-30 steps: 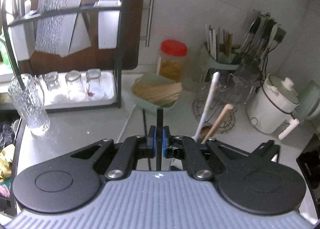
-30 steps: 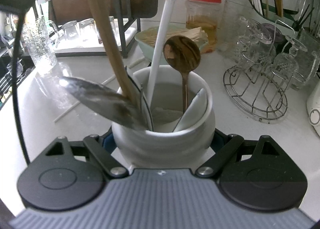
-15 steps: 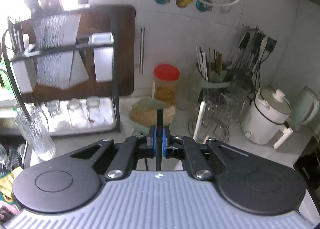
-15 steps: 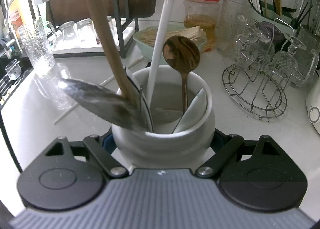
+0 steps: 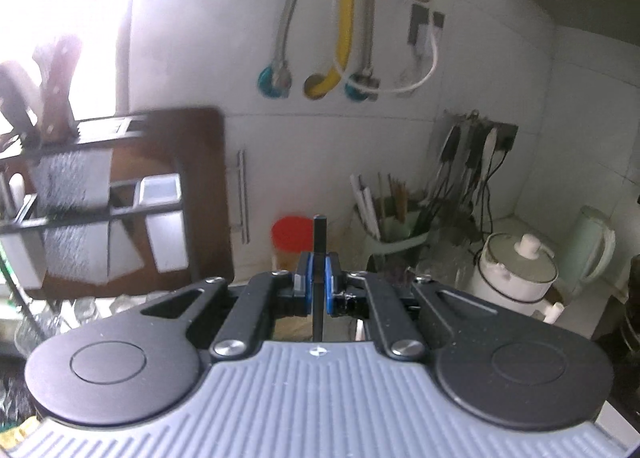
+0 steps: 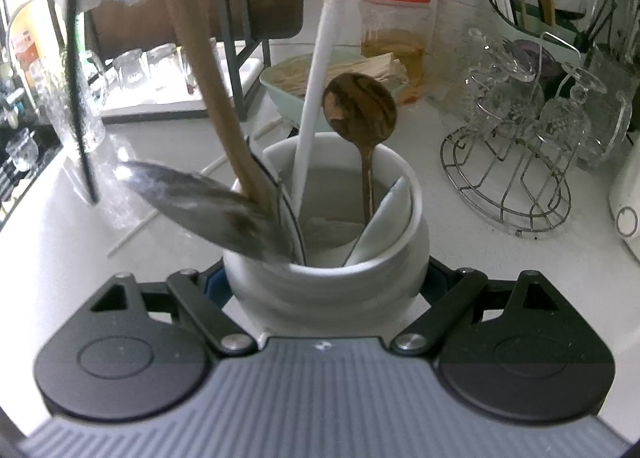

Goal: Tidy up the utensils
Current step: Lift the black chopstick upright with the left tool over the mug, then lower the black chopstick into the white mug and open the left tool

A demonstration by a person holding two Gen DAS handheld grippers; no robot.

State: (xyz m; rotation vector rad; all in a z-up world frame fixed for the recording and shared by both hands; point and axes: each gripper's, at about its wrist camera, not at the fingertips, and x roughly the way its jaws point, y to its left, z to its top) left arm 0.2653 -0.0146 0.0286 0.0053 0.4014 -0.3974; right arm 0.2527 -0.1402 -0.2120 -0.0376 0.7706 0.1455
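My left gripper is shut on a thin black chopstick that stands upright between its blue pads, raised well above the counter. In the right wrist view that black chopstick hangs at the left, its lower tip above the counter. My right gripper is shut on a white ceramic utensil jar. The jar holds a dark wooden spoon, a long white handle, a wooden handle, a metal ladle and a white ceramic spoon.
A white chopstick lies on the counter left of the jar. Behind it stand a green bowl of sticks, a red-lidded jar, a black dish rack with glasses and a wire glass stand. A rice cooker sits far right.
The left gripper has risen with the black chopstick: the counter and jar have dropped out of its view and the wall pipes have come in. The right gripper and jar have stayed still.
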